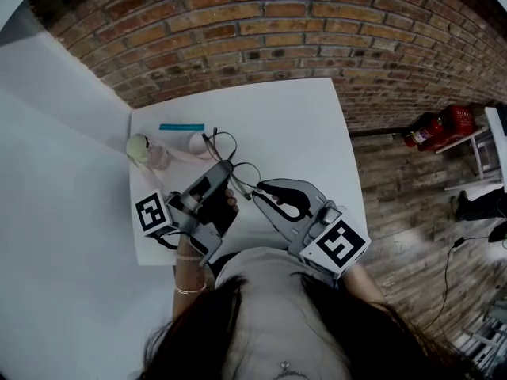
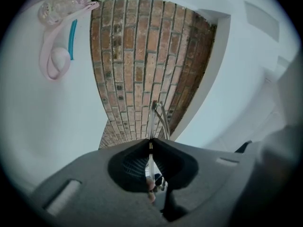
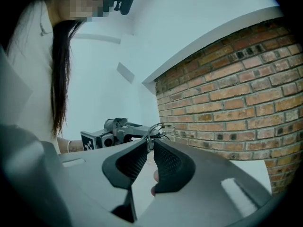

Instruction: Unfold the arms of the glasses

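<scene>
Thin wire-framed glasses (image 1: 234, 158) hang above the white table (image 1: 309, 125), held between both grippers. My left gripper (image 1: 227, 171) is shut on one part of the frame, and in the left gripper view the wire (image 2: 156, 117) rises out of the closed jaws (image 2: 150, 144). My right gripper (image 1: 257, 189) is shut on another part of the glasses (image 3: 159, 128), pinching it at the jaw tips (image 3: 151, 144). The left gripper (image 3: 117, 129) shows just beyond the glasses in the right gripper view. How far the arms are folded is hard to tell.
A clear bottle with a green cap (image 1: 144, 149), a pink strap (image 2: 51, 56) and a teal pen (image 1: 181, 127) lie at the table's far left. A brick wall (image 1: 261, 30) rises behind the table. A red object (image 1: 440, 125) sits on the floor to the right.
</scene>
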`<state>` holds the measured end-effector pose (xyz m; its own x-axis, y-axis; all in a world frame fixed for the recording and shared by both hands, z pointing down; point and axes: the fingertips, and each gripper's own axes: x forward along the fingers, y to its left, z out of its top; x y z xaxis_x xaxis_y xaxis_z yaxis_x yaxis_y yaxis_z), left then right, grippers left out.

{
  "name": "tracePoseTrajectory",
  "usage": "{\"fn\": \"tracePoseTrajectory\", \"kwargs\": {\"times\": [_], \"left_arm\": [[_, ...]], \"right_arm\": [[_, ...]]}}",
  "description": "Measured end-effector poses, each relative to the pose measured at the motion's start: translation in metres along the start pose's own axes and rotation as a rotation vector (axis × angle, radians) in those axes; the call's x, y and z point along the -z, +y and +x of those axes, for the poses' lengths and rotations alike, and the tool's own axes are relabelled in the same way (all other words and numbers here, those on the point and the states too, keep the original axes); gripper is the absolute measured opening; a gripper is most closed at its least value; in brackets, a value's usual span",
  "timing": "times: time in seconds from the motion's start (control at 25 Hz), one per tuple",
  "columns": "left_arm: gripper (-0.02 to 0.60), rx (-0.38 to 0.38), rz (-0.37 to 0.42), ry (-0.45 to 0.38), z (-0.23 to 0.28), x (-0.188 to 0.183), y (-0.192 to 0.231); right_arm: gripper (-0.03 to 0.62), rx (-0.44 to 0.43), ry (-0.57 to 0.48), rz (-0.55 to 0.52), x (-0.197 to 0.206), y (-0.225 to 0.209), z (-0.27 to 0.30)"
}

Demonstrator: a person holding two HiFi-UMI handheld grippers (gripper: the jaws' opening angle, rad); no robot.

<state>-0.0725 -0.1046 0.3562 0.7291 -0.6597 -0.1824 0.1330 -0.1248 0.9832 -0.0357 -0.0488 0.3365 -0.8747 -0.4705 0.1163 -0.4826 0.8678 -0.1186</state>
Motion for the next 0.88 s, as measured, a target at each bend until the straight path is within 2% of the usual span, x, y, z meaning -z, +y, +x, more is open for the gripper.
{"fn": "tracePoseTrajectory", "kwargs": {"times": [0.32,0.52,0.88], "left_arm": [[0.021,-0.019,0.013,0.004,-0.001,0.003,0.003],[0.021,-0.046,0.035,0.012,-0.002,0.003,0.011],[0.021,-0.063,0.017,0.027,-0.002,0.008,0.022]], "right_arm": [[0.031,0.009,-0.017,-0.023,-0.005,0.001,-0.003],[0.031,0.002,-0.070,0.007,-0.016,0.001,-0.003],[0.032,0.008,-0.062,0.019,-0.018,-0.003,-0.008]]}}
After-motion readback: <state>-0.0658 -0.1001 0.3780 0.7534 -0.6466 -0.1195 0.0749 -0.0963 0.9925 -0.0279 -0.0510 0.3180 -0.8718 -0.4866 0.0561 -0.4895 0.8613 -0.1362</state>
